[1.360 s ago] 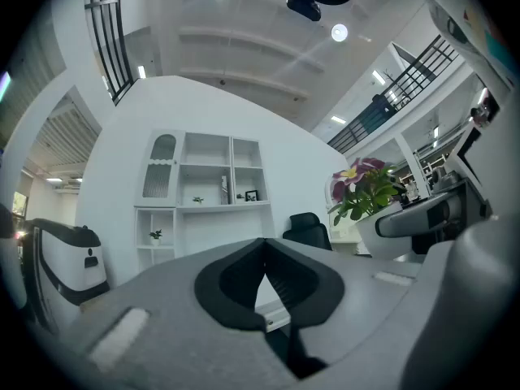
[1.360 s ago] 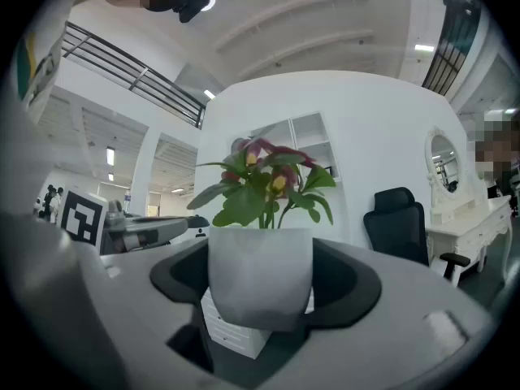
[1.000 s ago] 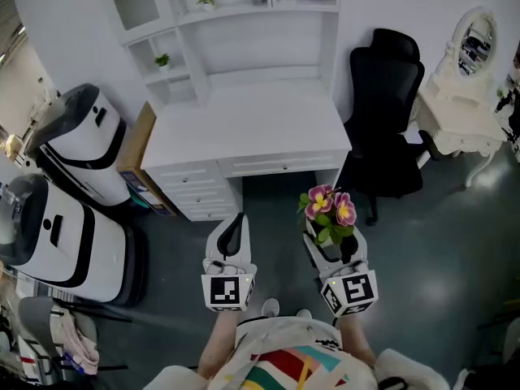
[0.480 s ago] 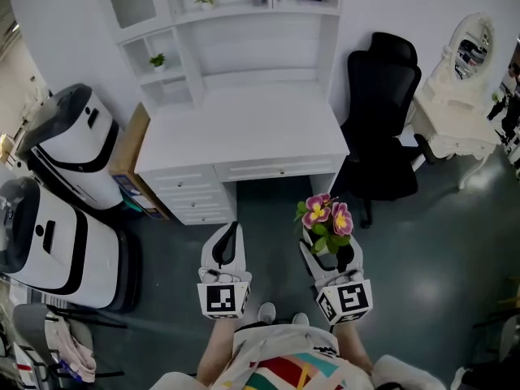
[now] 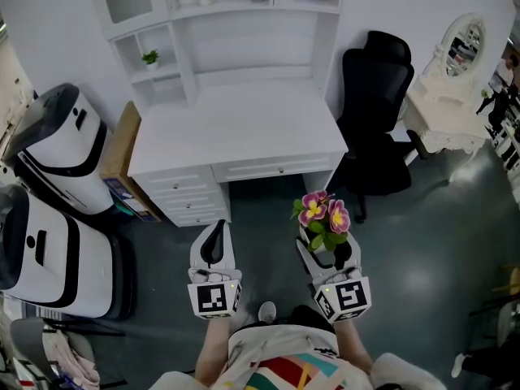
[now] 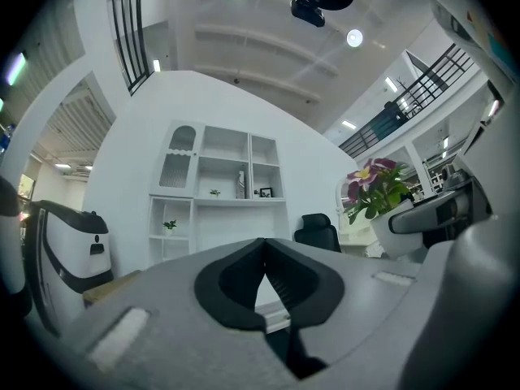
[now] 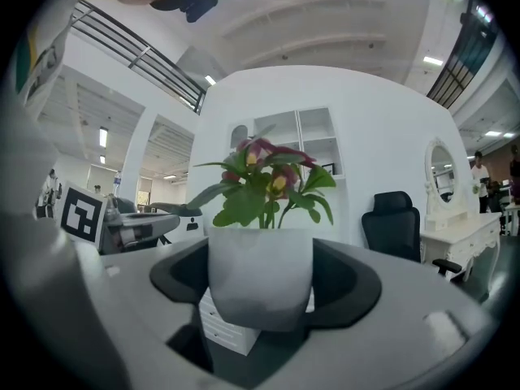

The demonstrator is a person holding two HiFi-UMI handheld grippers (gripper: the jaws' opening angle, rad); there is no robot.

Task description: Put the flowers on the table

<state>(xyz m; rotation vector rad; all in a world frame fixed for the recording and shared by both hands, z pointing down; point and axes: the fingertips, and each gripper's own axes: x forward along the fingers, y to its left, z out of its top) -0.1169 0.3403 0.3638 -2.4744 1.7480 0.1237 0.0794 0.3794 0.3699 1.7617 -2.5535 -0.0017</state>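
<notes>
A small white pot of pink and yellow flowers (image 5: 324,214) (image 7: 261,250) sits upright between the jaws of my right gripper (image 5: 326,250) (image 7: 262,281), which is shut on the pot's sides. It hangs over the dark floor, just in front of the white desk (image 5: 236,128). My left gripper (image 5: 213,240) (image 6: 264,266) is level with it to the left, shut with nothing in it. The flowers (image 6: 375,189) also show at the right of the left gripper view.
A black office chair (image 5: 380,112) stands right of the desk, a white vanity with an oval mirror (image 5: 455,80) beyond it. White shelves (image 5: 219,23) rise behind the desk. Two white and black machines (image 5: 49,193) stand on the left.
Both grippers and the flowers have drifted slightly left and down in the head view; the desk sits a little lower and nearer. Both jaws stand unchanged.
</notes>
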